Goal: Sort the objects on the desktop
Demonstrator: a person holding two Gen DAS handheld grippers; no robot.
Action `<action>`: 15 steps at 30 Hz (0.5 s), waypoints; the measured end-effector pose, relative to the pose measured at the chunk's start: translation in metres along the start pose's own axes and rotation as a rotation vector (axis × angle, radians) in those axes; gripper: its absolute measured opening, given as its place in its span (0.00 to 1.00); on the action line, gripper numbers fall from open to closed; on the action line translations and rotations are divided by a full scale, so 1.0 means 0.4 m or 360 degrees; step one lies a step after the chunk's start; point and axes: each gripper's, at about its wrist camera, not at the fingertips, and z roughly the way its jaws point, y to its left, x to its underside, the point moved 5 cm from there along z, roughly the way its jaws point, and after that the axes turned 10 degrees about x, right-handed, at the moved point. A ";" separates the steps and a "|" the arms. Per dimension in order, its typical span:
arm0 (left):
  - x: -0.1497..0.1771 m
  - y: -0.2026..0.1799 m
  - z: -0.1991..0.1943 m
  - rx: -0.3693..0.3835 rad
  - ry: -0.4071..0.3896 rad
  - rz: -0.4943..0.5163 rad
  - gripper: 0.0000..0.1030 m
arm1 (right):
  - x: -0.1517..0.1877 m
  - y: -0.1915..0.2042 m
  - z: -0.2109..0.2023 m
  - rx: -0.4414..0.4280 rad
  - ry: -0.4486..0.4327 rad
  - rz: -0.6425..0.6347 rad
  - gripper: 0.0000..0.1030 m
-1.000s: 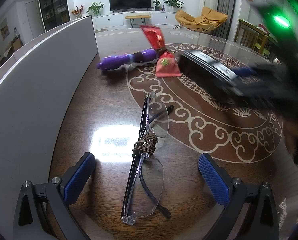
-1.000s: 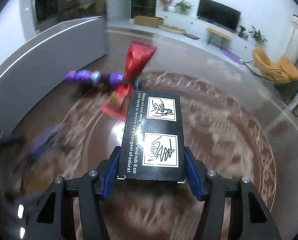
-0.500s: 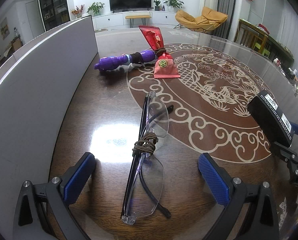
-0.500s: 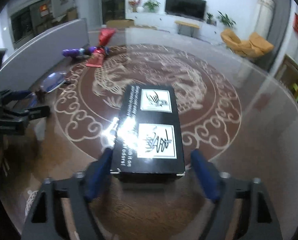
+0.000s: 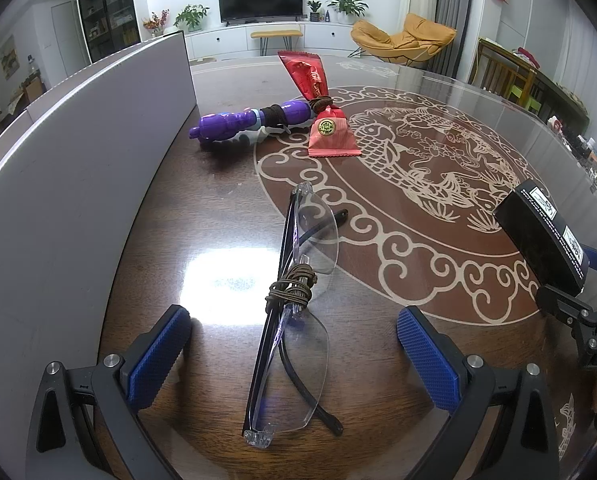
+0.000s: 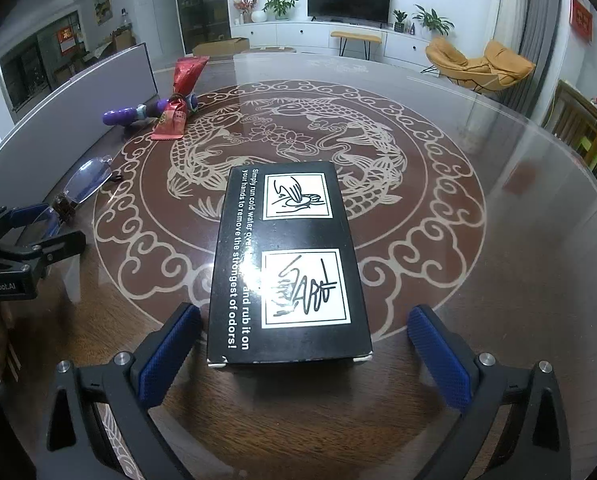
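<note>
A black box [image 6: 288,264] with white printed panels lies on the table between the fingers of my right gripper [image 6: 304,344], which is open, its pads clear of the box sides. The box also shows at the right of the left wrist view [image 5: 542,236]. Folded glasses [image 5: 294,312] with a brown cord wound round them lie between the fingers of my open left gripper [image 5: 292,344]. A purple toy [image 5: 250,124] and a red packet [image 5: 322,116] lie farther back.
A grey panel [image 5: 78,184] stands along the table's left side. The round table [image 6: 498,240] has a glass top with a fish pattern. The left gripper [image 6: 26,248] shows at the left of the right wrist view.
My right gripper carried the box from near the red packet to the table's right side, set it down and opened. The left gripper stayed still.
</note>
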 end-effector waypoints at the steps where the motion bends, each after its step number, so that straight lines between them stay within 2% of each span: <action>1: 0.001 -0.001 0.000 0.0001 0.0000 0.0001 1.00 | 0.000 0.000 -0.001 0.0000 0.0000 0.0000 1.00; 15: 0.000 -0.006 -0.001 0.0013 0.0003 0.0003 1.00 | 0.000 0.001 0.001 0.0001 0.0000 0.0001 1.00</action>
